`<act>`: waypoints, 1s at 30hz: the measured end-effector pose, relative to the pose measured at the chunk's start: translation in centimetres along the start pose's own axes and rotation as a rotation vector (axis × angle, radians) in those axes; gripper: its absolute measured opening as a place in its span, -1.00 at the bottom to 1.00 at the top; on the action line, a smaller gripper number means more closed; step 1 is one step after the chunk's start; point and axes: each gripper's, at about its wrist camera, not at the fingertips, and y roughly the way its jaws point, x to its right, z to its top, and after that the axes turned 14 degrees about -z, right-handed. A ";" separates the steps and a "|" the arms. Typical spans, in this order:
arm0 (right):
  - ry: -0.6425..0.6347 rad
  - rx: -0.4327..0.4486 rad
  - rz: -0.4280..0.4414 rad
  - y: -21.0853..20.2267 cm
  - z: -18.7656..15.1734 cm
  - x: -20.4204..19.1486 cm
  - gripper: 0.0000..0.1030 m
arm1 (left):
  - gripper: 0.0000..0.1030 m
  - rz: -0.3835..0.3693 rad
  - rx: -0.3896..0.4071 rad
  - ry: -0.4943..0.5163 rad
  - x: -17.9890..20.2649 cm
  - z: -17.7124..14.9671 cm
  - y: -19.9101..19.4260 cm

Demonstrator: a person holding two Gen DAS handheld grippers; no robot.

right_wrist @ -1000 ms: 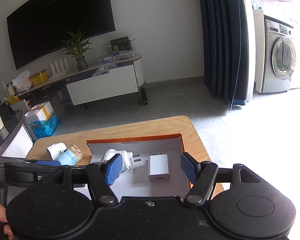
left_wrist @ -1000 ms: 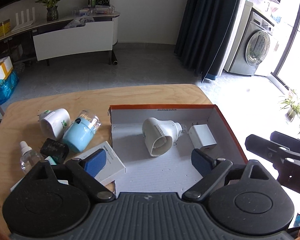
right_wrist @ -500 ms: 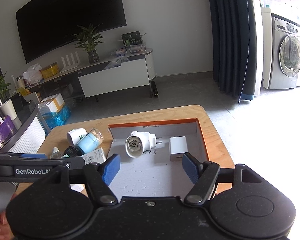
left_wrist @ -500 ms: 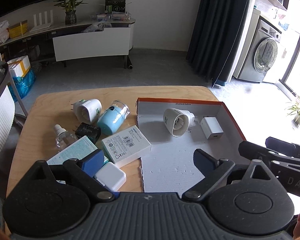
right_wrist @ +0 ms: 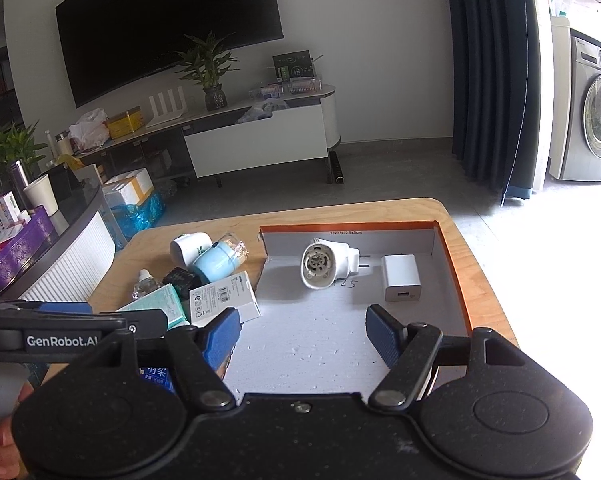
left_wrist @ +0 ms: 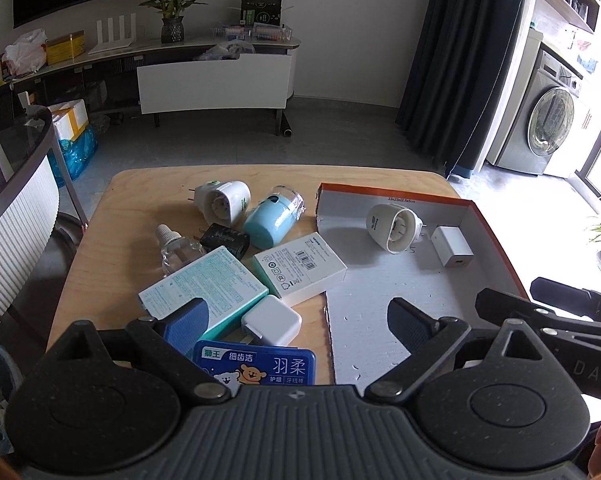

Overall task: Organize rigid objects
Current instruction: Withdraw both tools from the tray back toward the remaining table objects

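Note:
A shallow orange-rimmed box (left_wrist: 496, 232) (right_wrist: 452, 256) holds a white plug-in device (left_wrist: 392, 226) (right_wrist: 320, 266) and a white charger cube (left_wrist: 452, 246) (right_wrist: 402, 284). Left of it on the wooden table (left_wrist: 100, 264) lie another white plug-in device (left_wrist: 224, 200), a light-blue container (left_wrist: 272, 222), a clear bottle (left_wrist: 174, 246), a black adapter (left_wrist: 224, 240), a teal box (left_wrist: 204, 288), a white box (left_wrist: 300, 268), a white charger (left_wrist: 272, 320) and a blue floss case (left_wrist: 256, 364). My left gripper (left_wrist: 296, 320) hangs open above the charger and the box's left edge. My right gripper (right_wrist: 304, 332) is open over the box's near floor, holding nothing.
A dark ribbed-front counter (left_wrist: 16, 208) with cups and boxes stands left of the table. Behind are a TV cabinet (right_wrist: 256, 144), a curtain (left_wrist: 460, 60) and a washing machine (left_wrist: 548, 128). The box's foam floor (left_wrist: 380, 292) is bare near the grippers.
Both grippers drew back toward the table's near side. The left one shifted left from over the box to its left edge, bringing the loose pile into view. Both jaws stand slightly wider.

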 end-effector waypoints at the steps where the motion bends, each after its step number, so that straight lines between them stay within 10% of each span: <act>1: -0.005 0.000 0.003 0.0 -0.1 -0.2 0.61 | 0.91 0.001 0.001 -0.002 -0.1 -0.1 -0.1; 30: -0.096 -0.042 0.087 0.3 -1.6 -5.2 0.64 | 0.91 0.051 0.011 -0.067 -4.0 -1.6 -2.2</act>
